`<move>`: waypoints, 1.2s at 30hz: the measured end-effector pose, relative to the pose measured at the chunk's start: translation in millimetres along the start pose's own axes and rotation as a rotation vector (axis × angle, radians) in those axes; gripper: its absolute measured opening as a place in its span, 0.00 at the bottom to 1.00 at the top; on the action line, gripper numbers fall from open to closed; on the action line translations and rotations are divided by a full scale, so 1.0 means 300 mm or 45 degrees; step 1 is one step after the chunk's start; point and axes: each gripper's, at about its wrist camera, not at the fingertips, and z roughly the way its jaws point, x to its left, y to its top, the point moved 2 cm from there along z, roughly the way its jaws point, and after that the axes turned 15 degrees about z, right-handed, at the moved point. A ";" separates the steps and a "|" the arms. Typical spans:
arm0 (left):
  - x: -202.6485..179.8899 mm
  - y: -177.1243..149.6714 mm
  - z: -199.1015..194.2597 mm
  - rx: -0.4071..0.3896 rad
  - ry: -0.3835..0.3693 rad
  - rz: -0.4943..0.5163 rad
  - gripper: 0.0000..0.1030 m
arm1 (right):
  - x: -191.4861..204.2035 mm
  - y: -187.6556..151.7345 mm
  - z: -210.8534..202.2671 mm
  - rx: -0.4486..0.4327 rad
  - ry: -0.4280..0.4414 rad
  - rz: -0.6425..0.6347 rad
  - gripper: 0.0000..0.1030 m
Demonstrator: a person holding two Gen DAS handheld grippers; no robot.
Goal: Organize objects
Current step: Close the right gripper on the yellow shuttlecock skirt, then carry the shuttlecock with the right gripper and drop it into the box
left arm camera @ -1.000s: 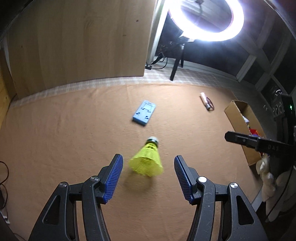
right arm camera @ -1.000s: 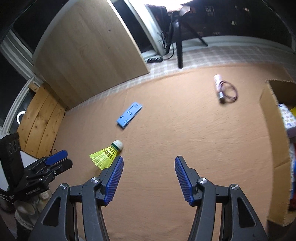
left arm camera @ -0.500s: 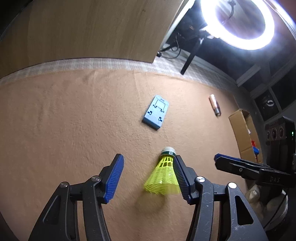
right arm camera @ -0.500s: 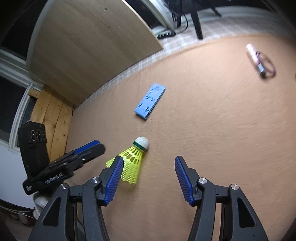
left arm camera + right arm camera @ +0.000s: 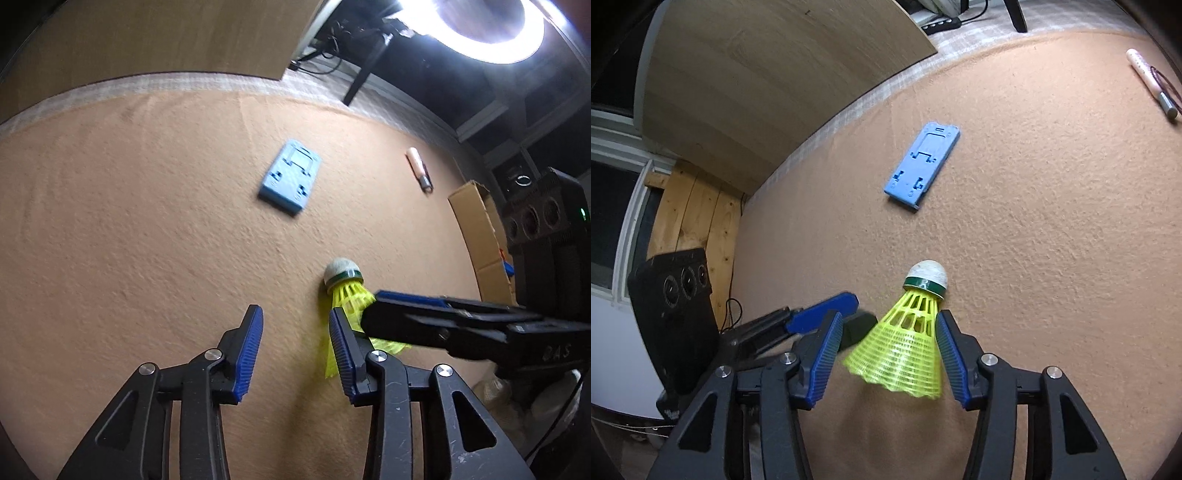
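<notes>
One shuttlecock (image 5: 908,343), one blue plate (image 5: 922,165), one pen (image 5: 1150,83)

You are working over a matt, rough-napped peach cloth (image 5: 1052,221), looking like felt. The shuttlecock (image 5: 905,354) is showing a glossy yellow plastic mesh skirt and a dull white cork-like tip. The blue stand (image 5: 923,166) is looking like matt moulded plastic. Your right gripper (image 5: 882,354) and left gripper (image 5: 295,343) are showing black, faintly scuffed plastic with ribbed blue pads and shiny metal screws. The box (image 5: 476,225) is plain brown cardboard; the board (image 5: 757,74) is smooth pale wood.
</notes>
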 end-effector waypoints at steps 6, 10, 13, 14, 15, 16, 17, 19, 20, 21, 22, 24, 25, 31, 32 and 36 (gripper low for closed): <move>-0.041 -0.020 0.013 -0.006 -0.036 0.013 0.37 | -0.034 0.017 0.008 0.013 -0.032 0.008 0.45; -0.078 -0.032 0.029 -0.003 -0.044 0.029 0.37 | -0.066 0.024 0.013 0.034 -0.041 0.005 0.41; -0.111 -0.042 0.041 -0.001 -0.048 0.041 0.37 | -0.091 0.025 0.005 0.050 -0.031 0.002 0.35; -0.121 -0.044 0.043 -0.005 -0.045 0.044 0.36 | -0.101 0.025 -0.001 0.051 -0.033 0.004 0.33; -0.128 -0.046 0.047 -0.010 -0.048 0.031 0.36 | -0.108 0.023 -0.005 0.054 -0.032 0.006 0.32; -0.134 -0.048 0.051 -0.014 -0.051 0.015 0.36 | -0.114 0.022 -0.010 0.059 -0.028 0.004 0.31; -0.139 -0.051 0.054 -0.019 -0.053 -0.002 0.34 | -0.121 0.022 -0.015 0.063 -0.027 0.003 0.29; -0.162 -0.056 0.057 -0.031 -0.066 -0.021 0.32 | -0.131 0.016 -0.029 0.063 -0.027 -0.003 0.28; -0.179 -0.057 0.058 -0.039 -0.073 -0.019 0.32 | -0.134 0.013 -0.036 0.063 -0.028 -0.005 0.27; -0.197 -0.058 0.058 -0.046 -0.076 -0.017 0.32 | -0.140 0.008 -0.042 0.068 -0.024 -0.009 0.26; -0.214 -0.059 0.060 -0.052 -0.076 -0.014 0.32 | -0.147 0.005 -0.048 0.070 -0.018 -0.011 0.26; -0.254 -0.059 0.070 -0.055 -0.088 -0.012 0.32 | -0.168 -0.003 -0.067 0.079 0.008 0.007 0.25; -0.276 -0.057 0.076 -0.055 -0.101 -0.006 0.32 | -0.175 -0.003 -0.072 0.086 0.017 0.011 0.25; -0.393 -0.053 0.129 -0.033 -0.085 0.033 0.32 | -0.205 -0.001 -0.139 0.062 0.004 -0.032 0.25; -0.407 -0.053 0.137 -0.029 -0.095 0.031 0.32 | -0.211 0.000 -0.152 0.060 0.011 -0.031 0.25; -0.467 -0.041 0.147 -0.035 -0.101 0.043 0.32 | -0.224 0.004 -0.210 0.032 0.007 -0.067 0.25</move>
